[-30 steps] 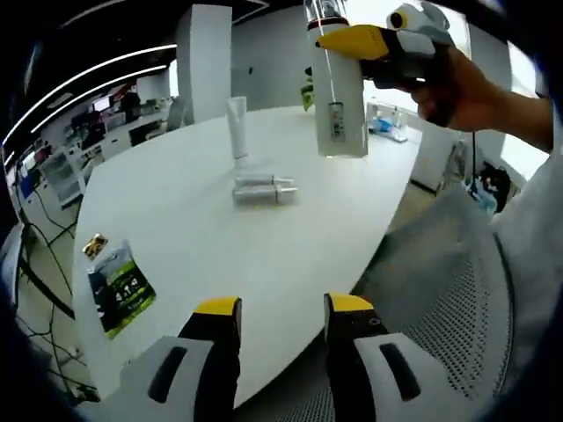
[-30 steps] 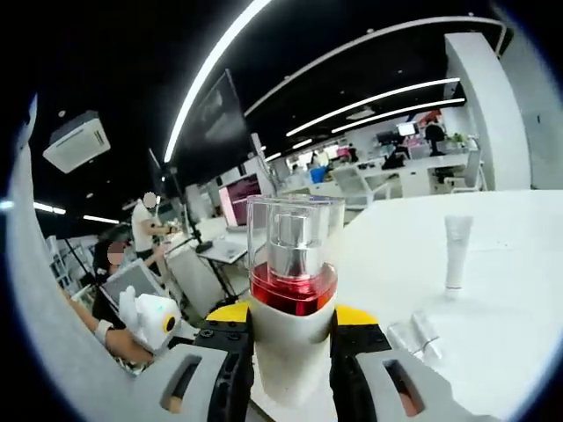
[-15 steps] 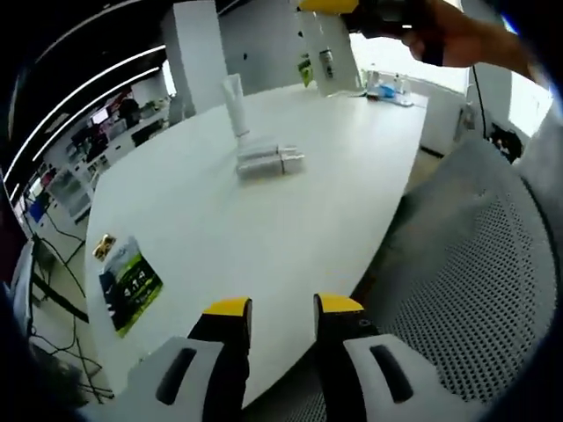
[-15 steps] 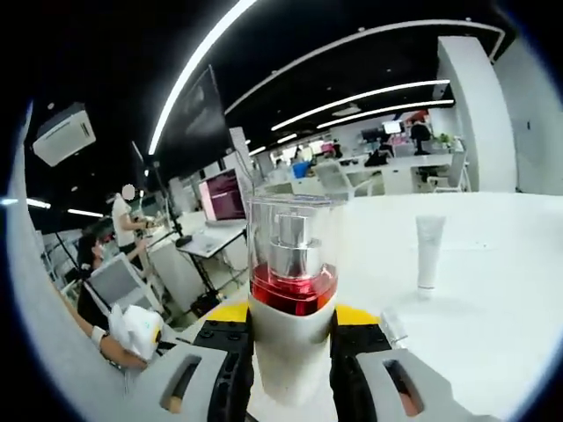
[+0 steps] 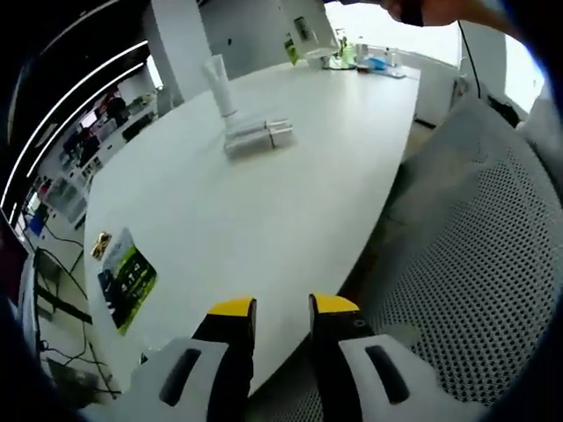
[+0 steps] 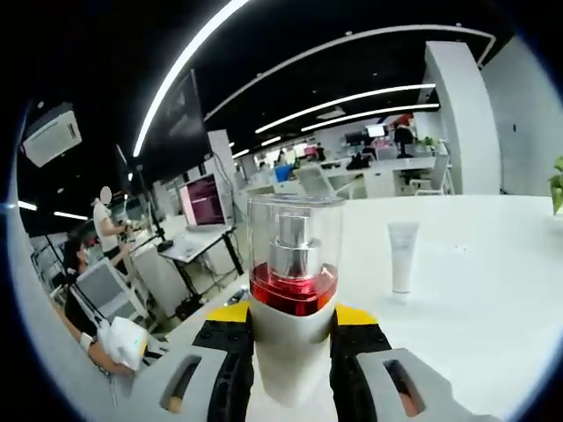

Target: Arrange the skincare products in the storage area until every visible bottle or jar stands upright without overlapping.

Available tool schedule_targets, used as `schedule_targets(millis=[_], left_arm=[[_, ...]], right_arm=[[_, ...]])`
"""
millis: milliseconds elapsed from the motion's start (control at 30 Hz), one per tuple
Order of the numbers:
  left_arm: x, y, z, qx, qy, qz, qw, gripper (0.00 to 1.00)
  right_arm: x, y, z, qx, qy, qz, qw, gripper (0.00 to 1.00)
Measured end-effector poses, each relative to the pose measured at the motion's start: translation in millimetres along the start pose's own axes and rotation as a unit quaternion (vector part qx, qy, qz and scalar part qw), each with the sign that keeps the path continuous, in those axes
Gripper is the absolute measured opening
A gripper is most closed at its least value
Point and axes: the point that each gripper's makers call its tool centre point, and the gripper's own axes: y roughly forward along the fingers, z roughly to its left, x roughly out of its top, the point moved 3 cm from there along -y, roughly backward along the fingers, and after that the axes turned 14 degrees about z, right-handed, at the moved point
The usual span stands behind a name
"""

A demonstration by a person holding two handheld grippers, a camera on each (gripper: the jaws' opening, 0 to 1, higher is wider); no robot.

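My right gripper (image 6: 292, 323) is shut on a white bottle (image 6: 292, 264) with a red collar and clear cap, held upright in the air above the white table (image 6: 466, 299). Beyond it a white tube (image 6: 403, 255) stands on its cap. In the left gripper view the same tube (image 5: 220, 81) stands at the far side of the table (image 5: 264, 220), with two small bottles (image 5: 257, 136) lying side by side in front of it. The held bottle (image 5: 308, 31) hangs at the top under a hand (image 5: 440, 9). My left gripper (image 5: 281, 308) hovers off the table's near edge, open, nothing between its jaws.
A green packet (image 5: 123, 277) and a small gold item (image 5: 99, 246) lie at the table's left end. A grey mesh chair (image 5: 466, 246) stands to the right of the table. People sit at desks (image 6: 97, 272) beyond the table's edge.
The right gripper has carried the bottle farther over the table, toward the top of the left gripper view. The left gripper's jaws have drawn a little closer together.
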Motion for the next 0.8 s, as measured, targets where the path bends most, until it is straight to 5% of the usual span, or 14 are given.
schedule_targets(millis=[800], left_arm=[[-8.8,4.7,-0.2,0.000,0.006,0.028,0.9996,0.19]], right_arm=[[11.8,25.6,-63.6,-0.055,0.005,-0.004,0.9985,0.28]])
